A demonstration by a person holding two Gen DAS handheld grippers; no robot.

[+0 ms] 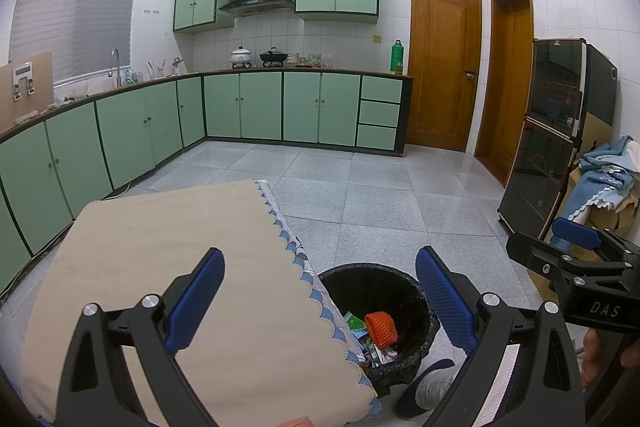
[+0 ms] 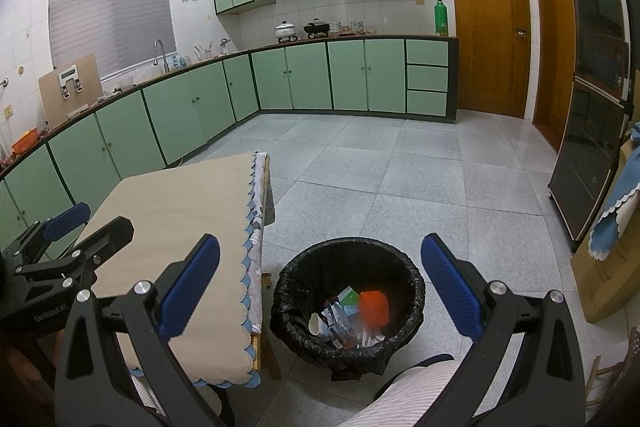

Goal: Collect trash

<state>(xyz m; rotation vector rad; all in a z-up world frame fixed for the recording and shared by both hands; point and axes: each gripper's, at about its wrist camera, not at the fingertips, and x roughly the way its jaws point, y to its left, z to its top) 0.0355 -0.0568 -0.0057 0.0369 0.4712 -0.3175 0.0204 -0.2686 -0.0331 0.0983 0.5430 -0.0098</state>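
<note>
Both grippers hang over the work area with nothing in them: the left gripper point(image 1: 320, 303) has its jaws spread wide, framing the cloth-covered counter point(image 1: 160, 267) at lower left of its view, and the right gripper point(image 2: 320, 291) is just as wide, framing the black trash bin point(image 2: 348, 303) at lower centre of its own. The bin stands on the floor just beside the counter's scalloped edge, likely so that litter can be dropped straight over the side. The trash already lies inside it: an orange mesh piece point(image 2: 374, 307), a green-and-white packet point(image 2: 349, 297) and mixed wrappers, too small and blurred to name. The visible counter top looks bare, so collecting seems nearly done. The counter's near end is cut off behind the grippers, and the bin's bottom is hidden under the litter.
</note>
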